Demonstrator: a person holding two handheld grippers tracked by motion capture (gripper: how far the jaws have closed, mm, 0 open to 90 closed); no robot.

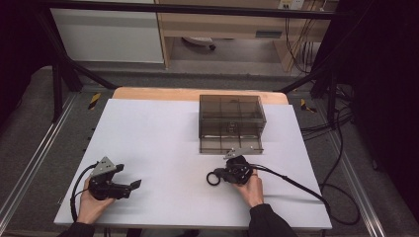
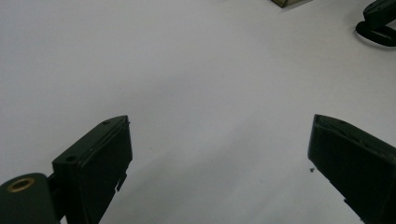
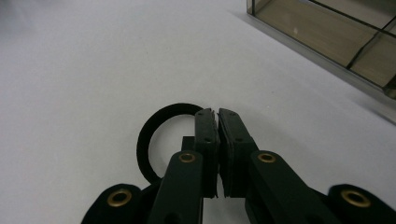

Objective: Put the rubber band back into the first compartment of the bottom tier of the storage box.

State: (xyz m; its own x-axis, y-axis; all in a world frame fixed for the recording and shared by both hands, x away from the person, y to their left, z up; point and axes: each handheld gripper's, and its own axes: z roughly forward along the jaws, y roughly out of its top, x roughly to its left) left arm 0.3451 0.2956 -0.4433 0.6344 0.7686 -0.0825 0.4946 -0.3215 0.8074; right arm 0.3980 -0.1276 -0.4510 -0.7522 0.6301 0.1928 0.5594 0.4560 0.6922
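While clamped on black ring (image 3: 154,135), right tool (image 3: 217,114), left tool (image 2: 219,154) agape

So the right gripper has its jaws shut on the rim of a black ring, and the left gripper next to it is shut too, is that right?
Not quite. The right gripper is shut on the black ring, but the left gripper is open: the left gripper view shows its jaws wide apart over the bare white table.

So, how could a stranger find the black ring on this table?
On the white table, look before the smoky clear box. The right gripper is shut on the black ring. It is the one flat round hoop there.
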